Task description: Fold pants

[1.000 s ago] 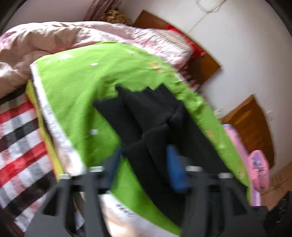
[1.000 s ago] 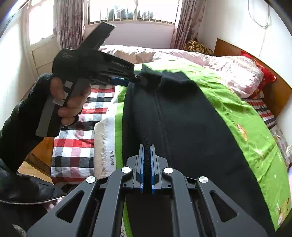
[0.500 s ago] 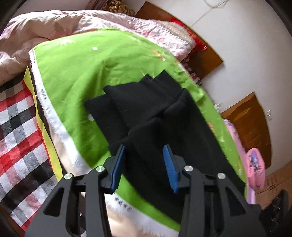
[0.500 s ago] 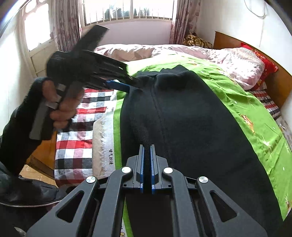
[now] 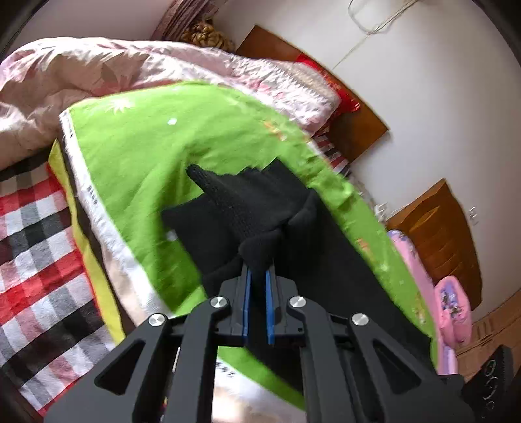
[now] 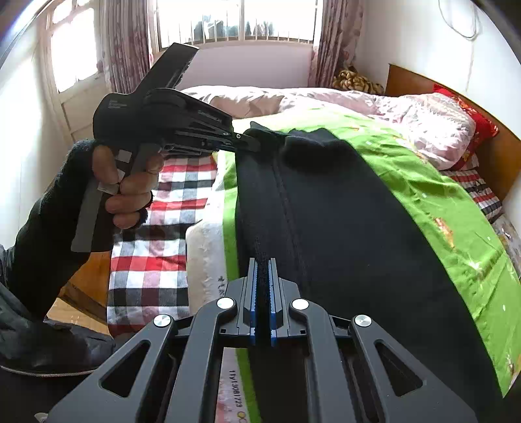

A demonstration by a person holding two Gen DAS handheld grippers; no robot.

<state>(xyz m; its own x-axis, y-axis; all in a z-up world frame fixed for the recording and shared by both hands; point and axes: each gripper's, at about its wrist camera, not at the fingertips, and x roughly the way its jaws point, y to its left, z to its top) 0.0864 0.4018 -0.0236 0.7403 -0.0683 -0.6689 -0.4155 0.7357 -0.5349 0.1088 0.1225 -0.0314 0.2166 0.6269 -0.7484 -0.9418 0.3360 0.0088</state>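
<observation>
pink quilt (image 6: pixel 325 101) beyond black pants (image 6: pixel 342 211)

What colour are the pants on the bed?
Black. The pants show best in the right wrist view, lying on the green sheet.

Pretty bright room, daylight pouring through the window (image 6: pixel 234 19) behind the bed (image 6: pixel 162 208). Patterned curtains (image 6: pixel 127 42) hang either side of that window, a wooden headboard (image 6: pixel 456 107) sits against the white wall (image 6: pixel 407 35) to its right.
</observation>
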